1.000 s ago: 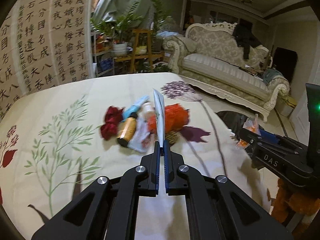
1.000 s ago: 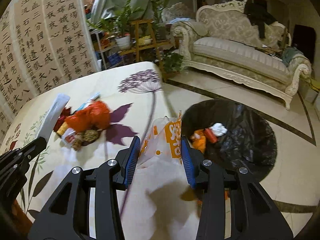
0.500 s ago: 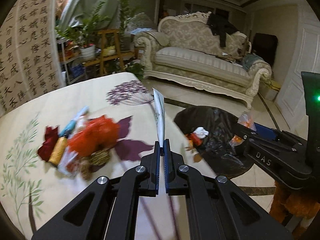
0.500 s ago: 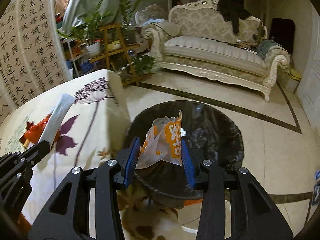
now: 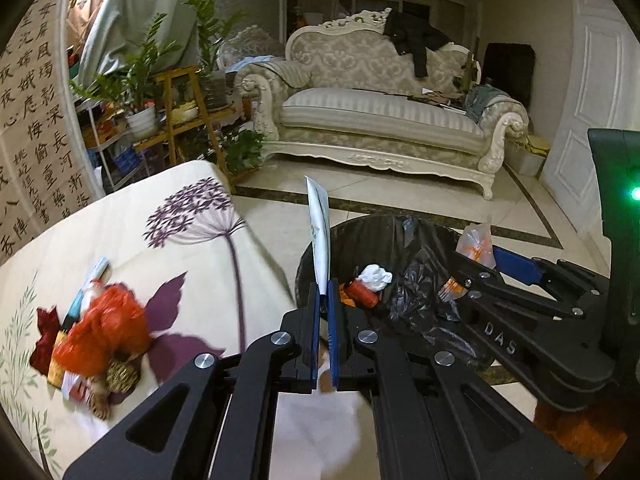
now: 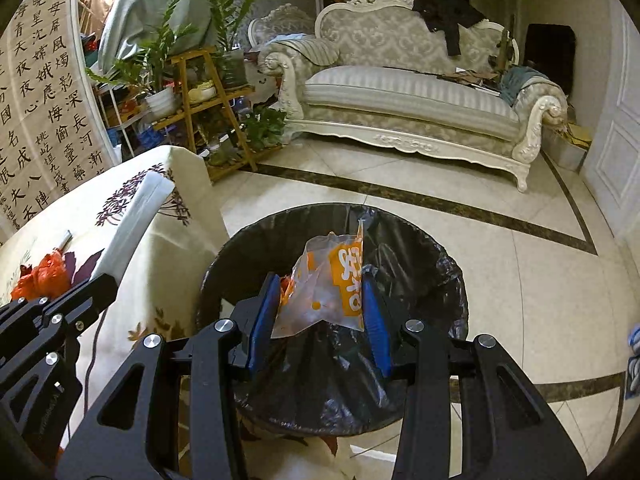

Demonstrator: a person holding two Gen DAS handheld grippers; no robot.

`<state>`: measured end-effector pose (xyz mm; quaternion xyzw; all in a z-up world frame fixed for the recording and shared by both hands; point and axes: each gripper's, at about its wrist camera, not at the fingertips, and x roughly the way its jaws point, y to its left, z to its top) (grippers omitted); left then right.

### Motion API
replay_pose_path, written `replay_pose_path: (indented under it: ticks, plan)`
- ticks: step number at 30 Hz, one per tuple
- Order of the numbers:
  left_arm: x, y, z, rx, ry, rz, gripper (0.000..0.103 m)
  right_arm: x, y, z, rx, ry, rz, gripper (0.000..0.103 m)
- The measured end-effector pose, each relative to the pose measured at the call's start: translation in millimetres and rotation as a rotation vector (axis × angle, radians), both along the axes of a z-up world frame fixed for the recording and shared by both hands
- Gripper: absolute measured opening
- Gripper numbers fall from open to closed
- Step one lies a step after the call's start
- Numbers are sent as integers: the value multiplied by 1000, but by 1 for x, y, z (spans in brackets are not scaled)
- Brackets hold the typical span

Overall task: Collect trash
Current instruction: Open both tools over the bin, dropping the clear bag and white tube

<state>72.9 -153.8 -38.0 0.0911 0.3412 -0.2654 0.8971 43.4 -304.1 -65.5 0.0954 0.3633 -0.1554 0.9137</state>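
Observation:
My left gripper [image 5: 324, 286] is shut on a flat white wrapper [image 5: 319, 228] that stands up edge-on, near the rim of the black-lined trash bin [image 5: 416, 240]. My right gripper [image 6: 320, 284] is shut on a clear and orange plastic bag [image 6: 332, 280], right above the trash bin [image 6: 424, 264]. The bin holds a red item [image 5: 362, 292] and a white paper wad [image 5: 376, 274]. A pile of trash with an orange bag [image 5: 104, 332] lies on the floral tablecloth [image 5: 192, 264] at left. The white wrapper also shows in the right wrist view [image 6: 132, 224].
A cream sofa [image 5: 380, 112] stands across the tiled floor [image 6: 520, 272]. A wooden plant stand with potted plants [image 6: 192, 72] is behind the table, beside a calligraphy screen [image 5: 36, 120]. A white door [image 5: 592, 100] is at right.
Both grippers have swung right from over the table to the trash bin, each still holding its item. The trash pile has shifted to the left of view.

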Motion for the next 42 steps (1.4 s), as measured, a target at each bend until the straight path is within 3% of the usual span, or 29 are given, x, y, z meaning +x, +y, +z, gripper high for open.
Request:
replay_pose_path:
  ticks: [2,4,11,14,18,24,42]
  plan:
    - [1,-8,-2,12,-6,-18,6,1,-4,-2,8,2,-6,42]
    - [1,-14,-3,29,-17,-27,9,0,-6,-3,15,-2,-13,50]
    - [3,-13,-6,27,-22,-8,33,-5,-15,-7,14,-5,-49,53]
    - [4,-12,-7,28,-16,-1,34,-6,-17,-8,18,-2,-56,53]
    - [5,-11,-6,23,-18,6,42,-7,-18,-8,16,-4,-56,55]
    - [5,-8,-6,21,-13,13,47,-9,-21,-7,23,-10,-58,63]
    - [7,3,-7,11,-5,26,47,-5,-18,-2,40,-25,-47,77]
